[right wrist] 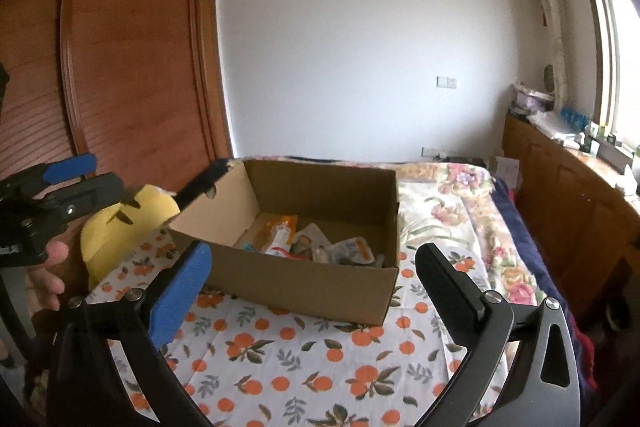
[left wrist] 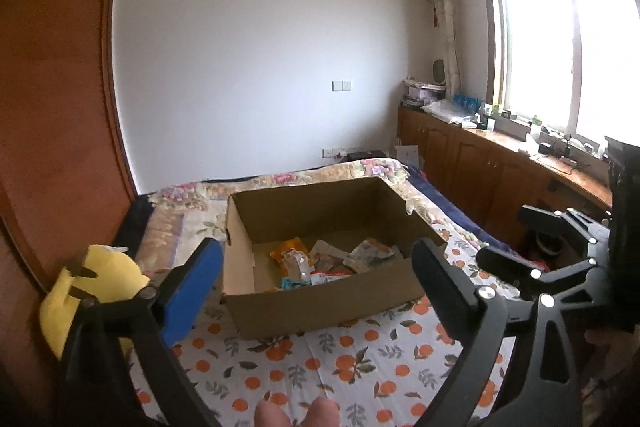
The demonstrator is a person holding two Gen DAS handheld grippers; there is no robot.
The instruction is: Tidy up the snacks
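An open cardboard box (left wrist: 320, 311) (right wrist: 304, 287) stands on the bed. Several snack packets (left wrist: 316, 261) (right wrist: 316, 243) lie jumbled on its floor, among them an orange one. My left gripper (left wrist: 318, 247) hangs open in front of the box and above the sheet, with nothing between its blue and black pads. To its right, my right gripper (right wrist: 314, 255) (left wrist: 516, 239) is also open and empty, short of the box's near wall. In the right wrist view the left gripper (right wrist: 94, 175) shows at the far left, held by a hand (right wrist: 48, 267).
The orange-print sheet (left wrist: 320, 367) (right wrist: 320, 355) covers the near bed, with a floral quilt (right wrist: 460, 211) behind. A yellow plush toy (left wrist: 100, 275) (right wrist: 120, 227) sits left of the box by the wooden wardrobe (left wrist: 52, 107). Low cabinets (left wrist: 480, 163) line the window side on the right.
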